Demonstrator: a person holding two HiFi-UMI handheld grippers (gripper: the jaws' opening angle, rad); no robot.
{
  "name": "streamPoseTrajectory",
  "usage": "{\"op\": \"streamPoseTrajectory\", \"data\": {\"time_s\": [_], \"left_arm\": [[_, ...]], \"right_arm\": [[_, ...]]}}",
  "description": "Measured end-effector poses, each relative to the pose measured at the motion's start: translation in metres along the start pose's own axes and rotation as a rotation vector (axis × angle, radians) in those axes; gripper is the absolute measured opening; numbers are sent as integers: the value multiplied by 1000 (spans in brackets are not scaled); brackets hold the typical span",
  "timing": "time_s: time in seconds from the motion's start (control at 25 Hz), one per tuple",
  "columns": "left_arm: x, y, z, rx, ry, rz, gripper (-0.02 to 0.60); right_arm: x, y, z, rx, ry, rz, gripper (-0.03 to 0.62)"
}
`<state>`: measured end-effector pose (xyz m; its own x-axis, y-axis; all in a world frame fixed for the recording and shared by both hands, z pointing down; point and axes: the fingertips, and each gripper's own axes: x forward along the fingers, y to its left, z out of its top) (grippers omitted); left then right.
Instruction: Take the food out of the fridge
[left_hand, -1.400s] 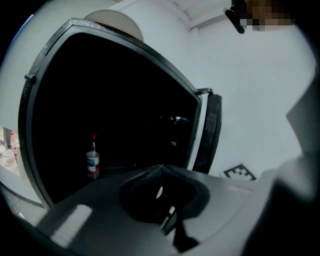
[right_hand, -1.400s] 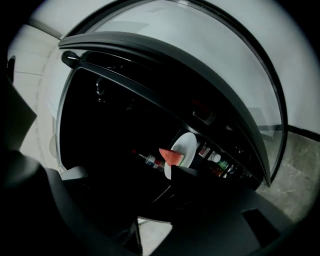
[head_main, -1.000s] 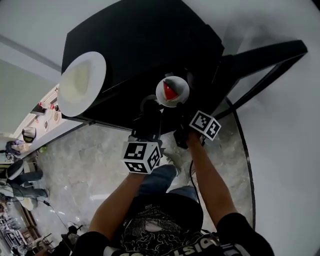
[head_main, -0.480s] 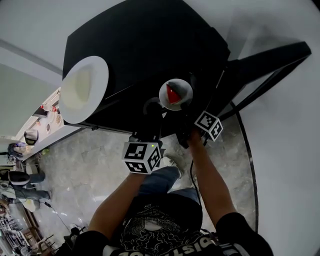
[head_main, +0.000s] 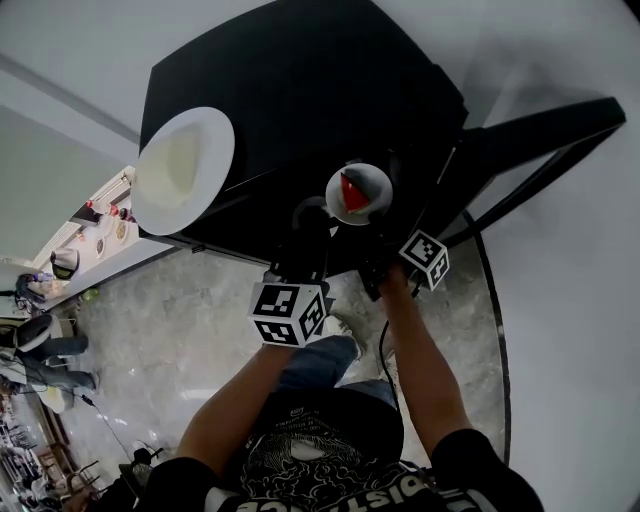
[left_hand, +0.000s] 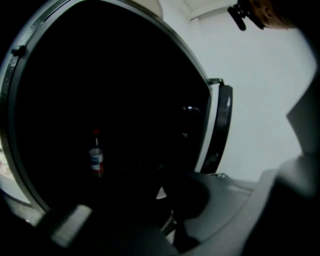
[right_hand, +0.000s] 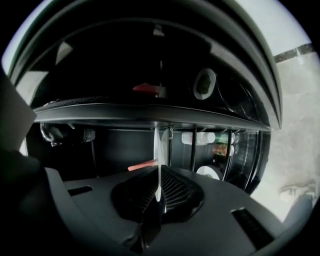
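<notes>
right tool (right_hand: 159, 192): clenched on rim of small plate (head_main: 374, 178); jaws just closed onto it
left tool (head_main: 308, 222): held just beside right tool; grip cannot be told, its view too dark
food (head_main: 350, 190): red wedge, carried on small plate at fridge (head_main: 300, 90) front
door (head_main: 530, 130): swung open, right
bottle (left_hand: 96, 160): upright inside fridge
large plate (head_main: 185, 170): set on fridge top
</notes>
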<state>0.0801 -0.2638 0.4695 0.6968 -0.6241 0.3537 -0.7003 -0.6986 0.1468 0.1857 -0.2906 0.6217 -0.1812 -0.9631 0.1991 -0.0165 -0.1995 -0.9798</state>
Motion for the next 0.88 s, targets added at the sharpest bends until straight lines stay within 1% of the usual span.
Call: {"op": "streamPoseTrajectory", "data": {"time_s": [0.2, 0.48, 0.72, 0.88], "left_arm": [[-6, -3, 0, -4, -12, 19, 2], [-17, -11, 5, -18, -40, 47, 2], [-37, -25, 6, -30, -62, 79, 2], [-59, -37, 12, -38, -88, 110, 3]], "right_arm": [[-12, -1, -3, 21, 23, 9, 12], [-41, 7, -12, 0, 77, 14, 12], [-76, 29, -20, -10, 120, 55, 12], [-108, 56, -29, -14, 162, 72, 12]]}}
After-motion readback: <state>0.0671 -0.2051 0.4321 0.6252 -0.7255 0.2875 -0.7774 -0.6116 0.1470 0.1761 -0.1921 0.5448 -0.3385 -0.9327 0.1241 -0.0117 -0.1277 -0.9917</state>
